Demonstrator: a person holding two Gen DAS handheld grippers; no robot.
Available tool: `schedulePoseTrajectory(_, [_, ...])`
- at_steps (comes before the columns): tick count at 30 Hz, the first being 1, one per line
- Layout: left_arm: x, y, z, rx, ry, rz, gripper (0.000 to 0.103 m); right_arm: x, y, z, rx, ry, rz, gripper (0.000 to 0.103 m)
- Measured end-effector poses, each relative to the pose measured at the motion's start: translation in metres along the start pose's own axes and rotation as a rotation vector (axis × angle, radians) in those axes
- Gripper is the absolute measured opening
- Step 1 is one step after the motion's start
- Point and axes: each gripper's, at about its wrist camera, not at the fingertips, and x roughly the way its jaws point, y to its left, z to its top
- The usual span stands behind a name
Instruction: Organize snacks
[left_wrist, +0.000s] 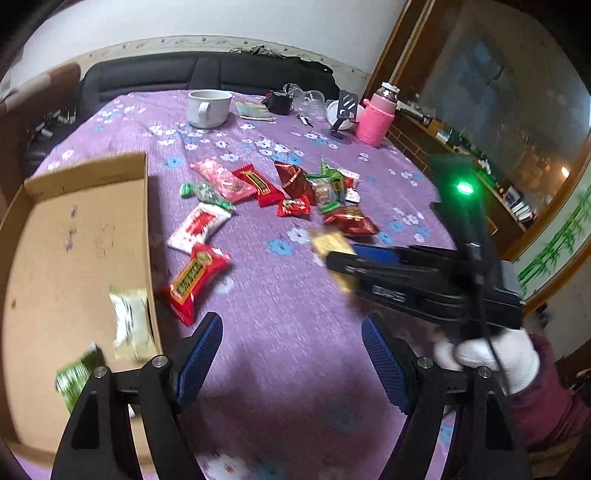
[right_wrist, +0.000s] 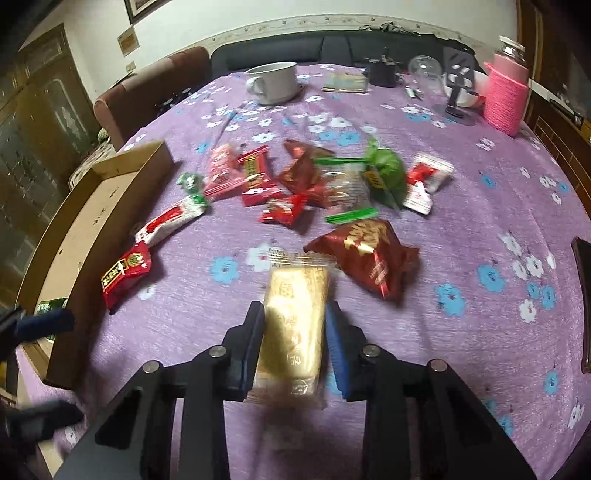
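The right hand-held gripper (right_wrist: 293, 343) is clenched on a gold-yellow, clear-wrapped rectangular snack packet (right_wrist: 293, 325), pinching it across its width with the blue ribbed pads (right_wrist: 334, 343) pressed against the wrapper's sides. The packet sits lifted above the purple flowered cloth on the desk (right_wrist: 461, 206), ahead of the scattered pile of red, green and white snack packets (right_wrist: 314, 181). The left hand-held gripper (left_wrist: 291, 343) is released, its jaws spread wide and holding nothing, beside the shallow brown cardboard box (left_wrist: 74, 251) at the left edge of the desk. Two packets already lie in that box, a white-and-green one (left_wrist: 129, 325) and a green one (left_wrist: 75, 373).

The main risk is slip: the wrapper looks slick and the packet soft, so a grip only on the sides may let it slide out or rotate during the carry to the box. Squeezing harder would probably crush whatever is inside. Both views are smeared by motion, which suggests a quick swing, and that raises the chance of the packet falling short onto the cloth or striking the box wall. The open left hand-held gripper lies near the route to the box, so the two tools could collide.
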Motion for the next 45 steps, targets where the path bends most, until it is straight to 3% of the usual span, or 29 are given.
schedulePoseTrajectory(8, [0.013,-0.017,0.033,0.072,-0.006,0.034,0.079,-0.020,-0.072,-0.016,0.138,-0.054,-0.039,0.029])
schedulePoseTrajectory(11, [0.033,-0.033,0.047,0.076,0.026,0.001,0.079,-0.024,-0.103,-0.020,0.233,-0.085,-0.033,0.029])
schedulePoseTrajectory(14, [0.061,-0.055,0.063,0.094,0.045,-0.044,0.079,-0.024,-0.122,-0.022,0.316,-0.110,0.026,0.022])
schedulePoseTrajectory(18, [0.100,-0.098,0.083,0.267,0.052,-0.044,0.079,-0.026,-0.134,-0.025,0.379,-0.115,0.056,0.019])
schedulePoseTrajectory(21, [0.130,-0.122,0.093,0.422,0.079,-0.020,0.079,-0.030,-0.138,-0.027,0.384,-0.123,0.027,0.017])
schedulePoseTrajectory(25, [0.165,-0.133,0.097,0.559,0.148,0.024,0.079,-0.031,-0.141,-0.029,0.391,-0.117,0.035,0.017])
schedulePoseTrajectory(27, [0.176,-0.132,0.094,0.596,0.169,0.063,0.065,-0.031,-0.146,-0.029,0.418,-0.112,0.061,0.018])
schedulePoseTrajectory(28, [0.176,-0.130,0.095,0.597,0.166,0.067,0.061,-0.031,-0.148,-0.030,0.427,-0.111,0.071,0.018])
schedulePoseTrajectory(30, [0.172,-0.121,0.100,0.558,0.157,0.038,0.041,-0.030,-0.150,-0.030,0.439,-0.112,0.092,0.022])
schedulePoseTrajectory(31, [0.170,-0.118,0.102,0.536,0.158,0.024,0.035,-0.030,-0.149,-0.029,0.435,-0.115,0.103,0.029])
schedulePoseTrajectory(33, [0.166,-0.112,0.104,0.501,0.148,0.005,0.034,-0.031,-0.141,-0.027,0.407,-0.124,0.117,0.046])
schedulePoseTrajectory(35, [0.164,-0.114,0.099,0.500,0.139,0.005,0.034,-0.031,-0.134,-0.025,0.371,-0.129,0.113,0.055])
schedulePoseTrajectory(41, [0.133,-0.106,0.081,0.442,0.101,-0.041,0.033,-0.028,-0.113,-0.022,0.245,-0.132,0.022,0.062])
schedulePoseTrajectory(44, [0.107,-0.095,0.073,0.389,0.063,-0.061,0.033,-0.023,-0.095,-0.022,0.142,-0.117,-0.074,0.062])
schedulePoseTrajectory(45, [0.097,-0.091,0.070,0.367,0.047,-0.069,0.034,-0.021,-0.090,-0.021,0.115,-0.108,-0.096,0.056])
